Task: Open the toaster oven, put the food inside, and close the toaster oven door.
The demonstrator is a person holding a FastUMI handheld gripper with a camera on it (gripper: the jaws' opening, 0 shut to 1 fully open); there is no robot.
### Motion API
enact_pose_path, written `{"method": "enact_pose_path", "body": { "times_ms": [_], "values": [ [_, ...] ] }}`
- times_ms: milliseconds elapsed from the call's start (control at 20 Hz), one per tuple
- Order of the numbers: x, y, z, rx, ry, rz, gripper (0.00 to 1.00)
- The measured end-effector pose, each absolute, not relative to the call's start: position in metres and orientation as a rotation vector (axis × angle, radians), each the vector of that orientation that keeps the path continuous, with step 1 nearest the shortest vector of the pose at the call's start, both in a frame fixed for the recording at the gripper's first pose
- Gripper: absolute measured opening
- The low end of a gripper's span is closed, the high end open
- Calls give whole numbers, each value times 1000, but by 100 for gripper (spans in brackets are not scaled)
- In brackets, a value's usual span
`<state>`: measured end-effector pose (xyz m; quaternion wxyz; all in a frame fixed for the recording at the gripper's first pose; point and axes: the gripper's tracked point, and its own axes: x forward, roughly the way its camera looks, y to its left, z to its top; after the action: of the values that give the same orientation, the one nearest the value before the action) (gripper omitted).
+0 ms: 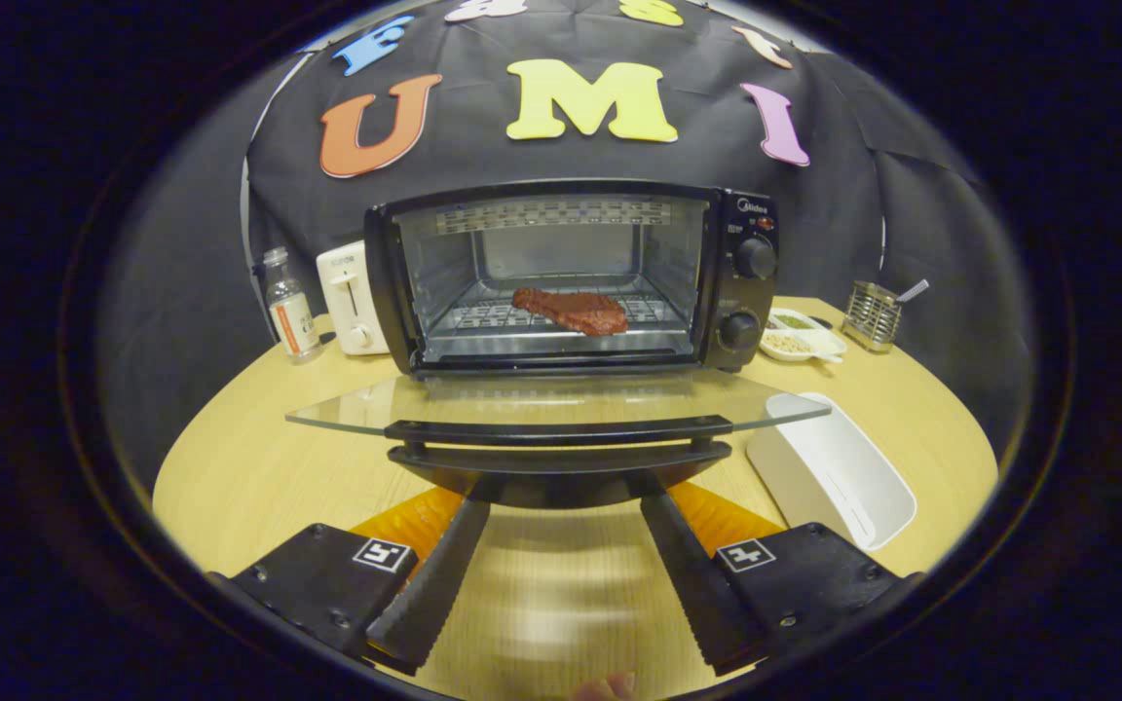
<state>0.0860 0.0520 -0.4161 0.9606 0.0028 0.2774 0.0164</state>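
A black toaster oven (571, 277) stands on the round wooden table (249, 467) with its glass door (561, 404) swung down flat toward me. A reddish-brown slab of meat (573, 310) lies on the wire rack inside. The door's black handle (561, 453) runs across just ahead of my fingertips. My gripper (561, 506) is open, its fingers spread wide under the handle's underside with nothing pressed between them.
A white tray (834, 472) sits to the right of the door. Left of the oven stand a white toaster (352, 297) and a small clear bottle (290, 307). To the right are a divided dish of seeds (800, 336) and a metal utensil holder (871, 314).
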Motion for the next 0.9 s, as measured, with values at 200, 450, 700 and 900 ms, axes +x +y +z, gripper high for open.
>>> {"method": "enact_pose_path", "body": {
  "times_ms": [200, 450, 700, 900],
  "values": [
    [96, 52, -402, -37, 540, 34, 99],
    [113, 49, -381, -43, 520, 29, 99],
    [140, 47, -351, -22, 497, 38, 99],
    [168, 41, -321, -19, 456, 22, 99]
  ]
}}
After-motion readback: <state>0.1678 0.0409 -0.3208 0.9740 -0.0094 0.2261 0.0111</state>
